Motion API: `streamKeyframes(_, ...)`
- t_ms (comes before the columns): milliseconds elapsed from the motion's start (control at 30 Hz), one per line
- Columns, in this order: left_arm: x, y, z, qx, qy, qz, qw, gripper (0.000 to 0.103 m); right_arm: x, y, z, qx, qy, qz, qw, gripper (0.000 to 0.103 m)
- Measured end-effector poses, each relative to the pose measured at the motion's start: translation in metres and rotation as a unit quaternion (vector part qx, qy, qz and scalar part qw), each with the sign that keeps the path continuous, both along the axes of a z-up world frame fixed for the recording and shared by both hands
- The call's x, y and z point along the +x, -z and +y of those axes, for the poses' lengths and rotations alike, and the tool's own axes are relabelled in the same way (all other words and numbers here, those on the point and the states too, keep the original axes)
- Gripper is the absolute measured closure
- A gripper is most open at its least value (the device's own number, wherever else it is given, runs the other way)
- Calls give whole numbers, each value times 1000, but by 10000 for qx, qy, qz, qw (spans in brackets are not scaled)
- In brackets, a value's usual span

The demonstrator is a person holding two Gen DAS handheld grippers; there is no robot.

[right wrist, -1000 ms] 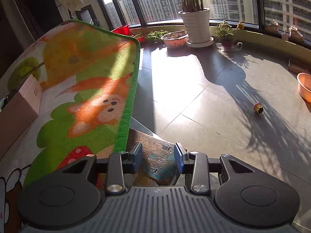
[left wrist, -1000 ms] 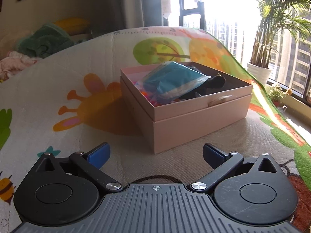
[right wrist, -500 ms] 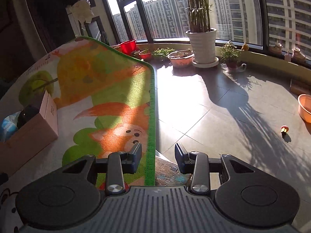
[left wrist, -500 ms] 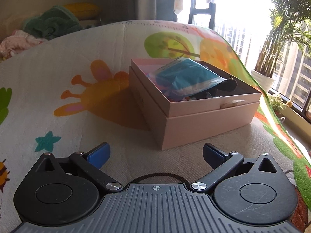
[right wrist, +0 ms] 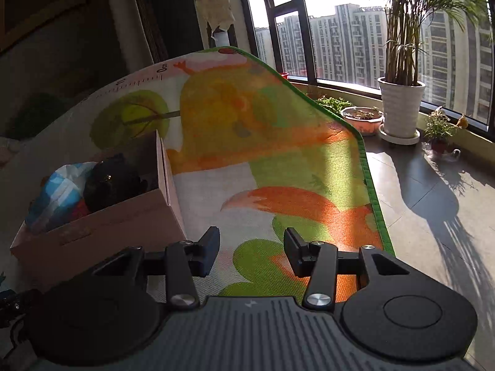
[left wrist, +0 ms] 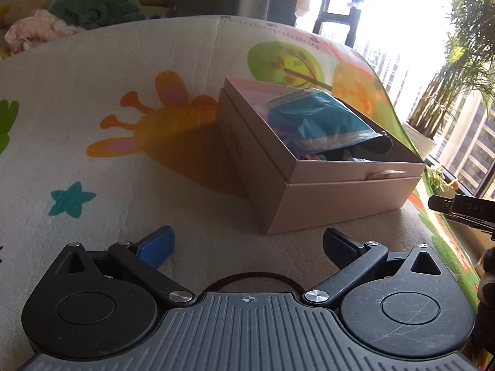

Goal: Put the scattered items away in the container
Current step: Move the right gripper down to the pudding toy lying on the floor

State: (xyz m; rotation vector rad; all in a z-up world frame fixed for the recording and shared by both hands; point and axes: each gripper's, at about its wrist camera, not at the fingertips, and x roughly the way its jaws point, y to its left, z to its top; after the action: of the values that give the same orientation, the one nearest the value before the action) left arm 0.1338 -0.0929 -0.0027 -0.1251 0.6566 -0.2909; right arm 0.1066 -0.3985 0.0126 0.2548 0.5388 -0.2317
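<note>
**Pink box sitting filled on the play mat, both grippers empty**

The pink box (left wrist: 324, 194) is resting on the cartoon-printed play mat (left wrist: 123, 167), its upper part sitting nested over a slightly wider lower part. Inside it, a blue plastic packet (left wrist: 318, 120) is lying on top, tilted up toward the far corner, with a black rounded item (left wrist: 379, 147) showing just beside it at the sunlit end and some small colourful pieces peeking out beneath. In the right wrist view the same box (right wrist: 102, 225) is lying to the left of the gripper, the black item (right wrist: 111, 182) and the blue packet (right wrist: 58, 191) touching each other inside.

The left gripper (left wrist: 247, 244) is hovering over the bare mat just short of the box's near corner, its jaws standing wide apart with nothing between them. The right gripper (right wrist: 250, 252) is pointing across the mat's orange fox print (right wrist: 297, 204), its jaws opening, and nothing is lying between them either. A dark part of the right gripper is poking in at the right edge of the left wrist view.

Beyond the mat's green edge, sunlight is falling across dark floor tiles (right wrist: 433, 201). A tall potted palm in a white pot (right wrist: 400, 108) is standing by the window, with a low pink planter (right wrist: 362, 119) near it. Crumpled green fabric (left wrist: 92, 3) is lying past the mat's far side.
</note>
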Motion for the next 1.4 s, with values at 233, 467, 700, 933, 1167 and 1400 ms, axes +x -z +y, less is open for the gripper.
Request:
streamKeyframes(233,-4,2,29,-846,-511,-182,9949,0,35,-3,7,-544,280,-93,9981,39)
streamKeyframes(467,-1,2,35,-1115,-586,-202,9918,0,45,8,-9,-126,658,272,9974,36)
streamKeyframes(700,1,2,33,-1072,-590,-149,9924,0,41,9,-14,14,560,165,9983,22)
streamKeyframes(933,-3,1,30,-867,-775,-168,9931,0,52,21,-43,955,507,620,9922,18)
streamKeyframes(1167,-5,1,38,-928,-1110,-144,9894,0,18,12,-79,1037,680,546,9908,20)
streamKeyframes(1400,-2,-1,27,-522,-1183,-69,9916,0,-78,-19,-237,917,2115,-270,9727,20)
